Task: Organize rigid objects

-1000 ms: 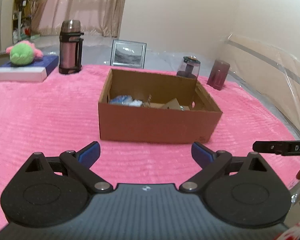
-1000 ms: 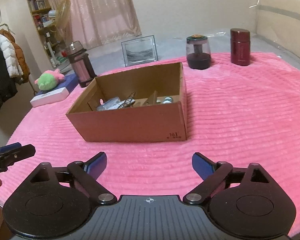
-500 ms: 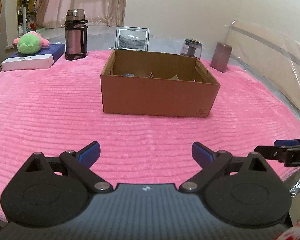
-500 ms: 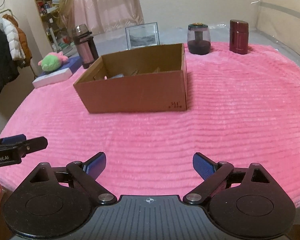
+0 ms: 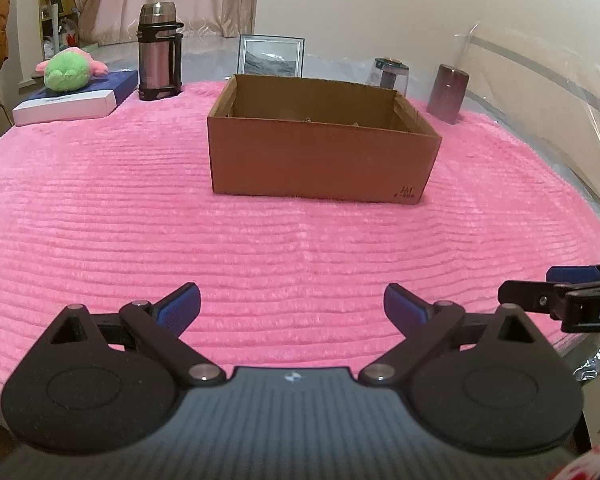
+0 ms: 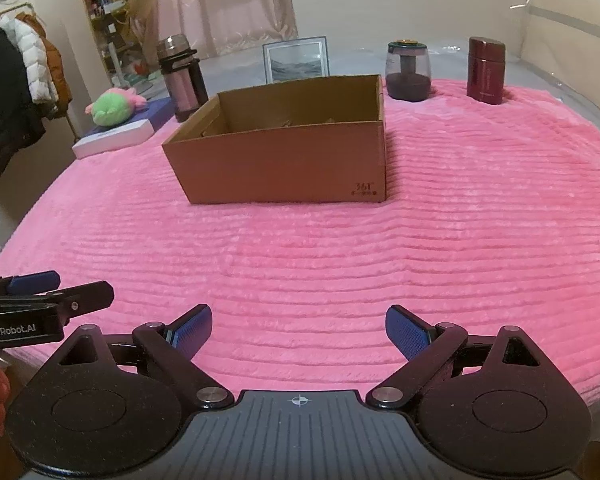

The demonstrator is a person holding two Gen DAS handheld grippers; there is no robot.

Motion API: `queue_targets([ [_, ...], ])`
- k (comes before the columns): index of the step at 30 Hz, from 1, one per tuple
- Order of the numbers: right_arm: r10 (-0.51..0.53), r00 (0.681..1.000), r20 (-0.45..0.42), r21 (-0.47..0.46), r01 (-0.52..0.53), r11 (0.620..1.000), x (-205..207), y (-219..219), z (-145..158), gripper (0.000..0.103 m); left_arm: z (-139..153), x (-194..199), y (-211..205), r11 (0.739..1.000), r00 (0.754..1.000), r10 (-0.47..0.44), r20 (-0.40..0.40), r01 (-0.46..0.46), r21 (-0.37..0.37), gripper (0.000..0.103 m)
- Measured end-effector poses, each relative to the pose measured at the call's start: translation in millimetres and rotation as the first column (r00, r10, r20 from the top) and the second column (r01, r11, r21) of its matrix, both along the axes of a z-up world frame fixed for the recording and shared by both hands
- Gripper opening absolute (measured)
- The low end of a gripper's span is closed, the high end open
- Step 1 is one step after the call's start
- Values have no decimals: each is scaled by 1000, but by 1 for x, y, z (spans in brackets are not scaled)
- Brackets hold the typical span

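One cardboard box (image 5: 320,152) is sitting mid-blanket (image 5: 100,220), contents barely showing over its rim. Both claws, left claw (image 5: 292,306) and right claw (image 6: 299,330), are hovering spread wide and empty near the blanket's front edge. Approaching from above would likely be giving clearer sight of items inside.

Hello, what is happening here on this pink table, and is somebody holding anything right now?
A person holds two grippers, and neither grips anything. The left gripper and right gripper are both open, low over the near edge of the pink blanket. The cardboard box sits ahead of them; its contents are barely visible from this angle. Along the far side stand a thermos, a picture frame, a clear jar and a dark red canister, all untouched.
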State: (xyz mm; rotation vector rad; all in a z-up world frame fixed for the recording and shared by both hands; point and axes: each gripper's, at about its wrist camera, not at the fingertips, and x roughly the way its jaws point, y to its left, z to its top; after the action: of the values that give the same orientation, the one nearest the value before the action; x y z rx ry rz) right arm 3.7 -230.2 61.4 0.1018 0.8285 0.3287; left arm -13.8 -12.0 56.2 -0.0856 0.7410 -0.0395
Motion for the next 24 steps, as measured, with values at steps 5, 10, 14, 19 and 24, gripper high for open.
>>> queue_targets([
  [5, 1, 1000, -7, 3, -1, 1000, -3, 2, -3, 91, -2, -1, -2, 1000, 1000, -5, 0, 5, 10, 97],
  [10, -2, 1000, -10, 9, 3, 1000, -4, 2, -5, 91, -4, 1, -3, 1000, 1000, -8, -5, 8, 12, 97],
  [14, -6, 1000, -11, 7, 6, 1000, -3, 1, -6, 91, -5, 2, -5, 1000, 1000, -12, -11, 12, 12, 97],
  [19, -15, 1000, -11, 3, 15, 1000, -2, 0, -7, 91, -7, 3, -8, 1000, 1000, -19, -12, 19, 19, 97],
  [24, -21, 1000, -10, 0, 21, 1000, -3, 0, -8, 91, -8, 4, -10, 999, 1000, -24, -11, 25, 25, 97],
])
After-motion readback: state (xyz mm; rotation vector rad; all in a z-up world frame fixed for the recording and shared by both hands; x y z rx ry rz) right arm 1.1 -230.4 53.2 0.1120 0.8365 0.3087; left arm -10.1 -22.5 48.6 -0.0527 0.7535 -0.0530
